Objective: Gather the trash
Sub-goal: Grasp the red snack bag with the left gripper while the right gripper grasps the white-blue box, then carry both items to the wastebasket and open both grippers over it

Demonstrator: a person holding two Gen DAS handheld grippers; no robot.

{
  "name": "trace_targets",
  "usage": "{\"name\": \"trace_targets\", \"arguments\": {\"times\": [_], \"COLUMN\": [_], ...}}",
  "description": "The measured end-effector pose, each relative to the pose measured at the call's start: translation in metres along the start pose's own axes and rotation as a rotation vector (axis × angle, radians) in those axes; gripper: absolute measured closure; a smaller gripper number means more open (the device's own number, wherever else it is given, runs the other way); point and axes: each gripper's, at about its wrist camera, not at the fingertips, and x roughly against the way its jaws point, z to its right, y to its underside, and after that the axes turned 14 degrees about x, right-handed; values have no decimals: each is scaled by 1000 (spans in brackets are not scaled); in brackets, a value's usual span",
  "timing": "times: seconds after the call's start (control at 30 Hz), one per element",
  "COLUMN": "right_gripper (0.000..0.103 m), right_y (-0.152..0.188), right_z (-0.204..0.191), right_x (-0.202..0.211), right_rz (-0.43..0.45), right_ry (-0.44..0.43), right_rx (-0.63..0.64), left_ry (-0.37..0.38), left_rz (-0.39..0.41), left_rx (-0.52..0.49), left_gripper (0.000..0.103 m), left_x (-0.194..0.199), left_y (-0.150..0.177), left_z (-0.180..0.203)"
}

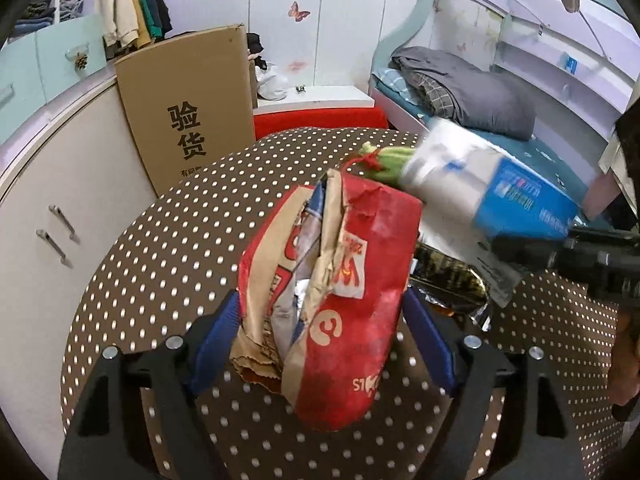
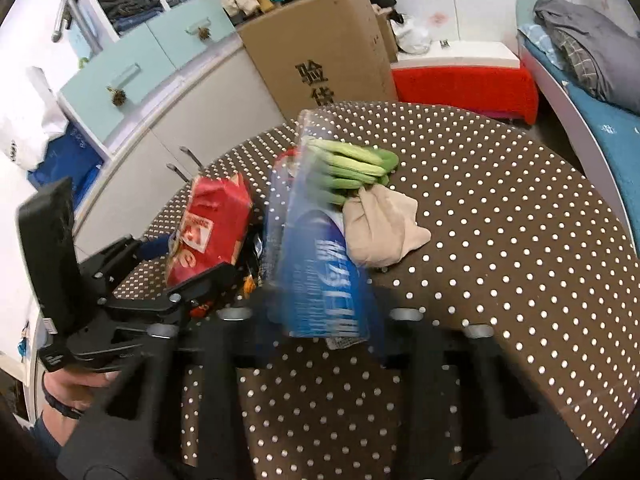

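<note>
While the left gripper (image 1: 320,332) clamps the crumpled red paper bag (image 1: 344,280) near the tabletop's (image 2: 500,240) left side, the right gripper (image 2: 320,320) has pinched narrow on a blue plastic wrapper (image 2: 324,280). Next, I judge, both pieces go to a bin, none visible. Green gloves (image 2: 360,164) lie farther back; beyond stand a cardboard box (image 1: 188,108) and bed (image 1: 460,96).
</note>
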Motion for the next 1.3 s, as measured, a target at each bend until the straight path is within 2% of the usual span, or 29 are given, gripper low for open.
{"name": "trace_targets", "arguments": {"times": [0.2, 0.47, 0.7, 1.0, 1.3], "right_gripper": [90, 96, 96, 97, 97], "right_y": [17, 35, 40, 48, 48], "right_z": [0, 0, 4, 3, 40], "right_x": [25, 66, 95, 130, 196], "right_rz": [6, 81, 136, 212, 374], "right_ry": [-19, -80, -124, -166, -189], "right_rx": [1, -12, -27, -28, -106], "left_ry": [2, 31, 53, 101, 165], "left_rz": [8, 17, 36, 88, 130], "left_rx": [69, 194, 228, 219, 193], "left_gripper": [24, 24, 24, 25, 25], "left_x": [17, 45, 65, 94, 111], "left_y": [17, 39, 49, 45, 25], "left_z": [-9, -25, -20, 7, 59]}}
